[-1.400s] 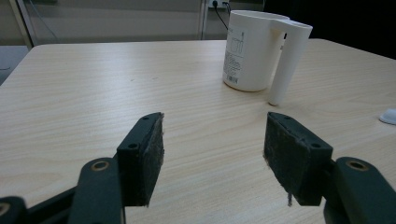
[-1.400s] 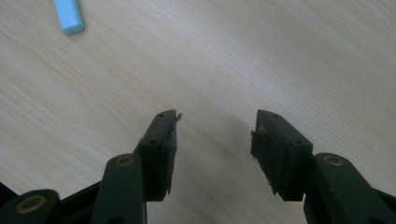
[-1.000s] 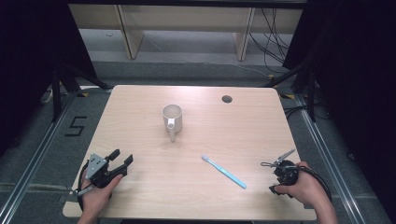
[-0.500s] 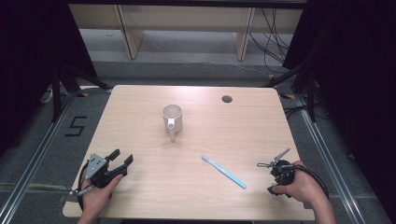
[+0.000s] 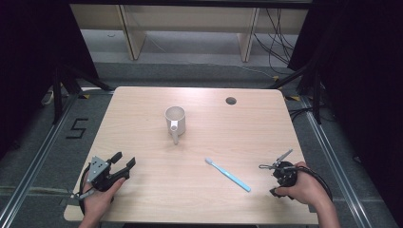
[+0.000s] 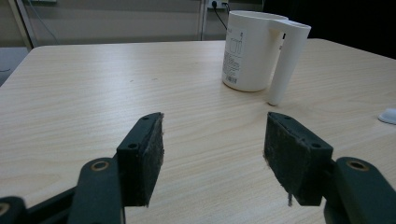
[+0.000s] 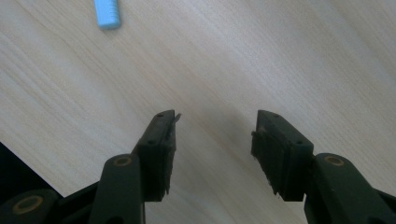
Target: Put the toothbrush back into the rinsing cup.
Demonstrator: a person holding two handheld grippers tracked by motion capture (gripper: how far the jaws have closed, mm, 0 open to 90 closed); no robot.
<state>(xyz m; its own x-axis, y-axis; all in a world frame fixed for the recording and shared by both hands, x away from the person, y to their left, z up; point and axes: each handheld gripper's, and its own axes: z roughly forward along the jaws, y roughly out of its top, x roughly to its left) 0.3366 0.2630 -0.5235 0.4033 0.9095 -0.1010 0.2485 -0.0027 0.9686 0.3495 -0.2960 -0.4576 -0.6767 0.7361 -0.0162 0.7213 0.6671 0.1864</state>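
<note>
Since the earlier frames only the right gripper (image 5: 274,167) has shifted, edging slightly down and left at the lower right of the high view; the left gripper (image 5: 122,164), the mug and the toothbrush lie as before. Both hands rest on the light wooden counter (image 5: 142,123) near its lower edge. Seen in the right gripper view, the right gripper (image 7: 212,135) has its jaws spread wide over bare wood with nothing between them, and the light-blue handle end of the toothbrush (image 7: 107,13) sits at the upper left of that frame. The toothbrush (image 5: 227,174) lies flat, diagonal, centre-right in the high view, apparently bristle end toward the upper left. The left gripper (image 6: 212,144) also has wide, empty jaws, facing the white mug (image 6: 254,49). That mug (image 5: 174,121) stands upright mid-counter, well apart from both grippers.
</note>
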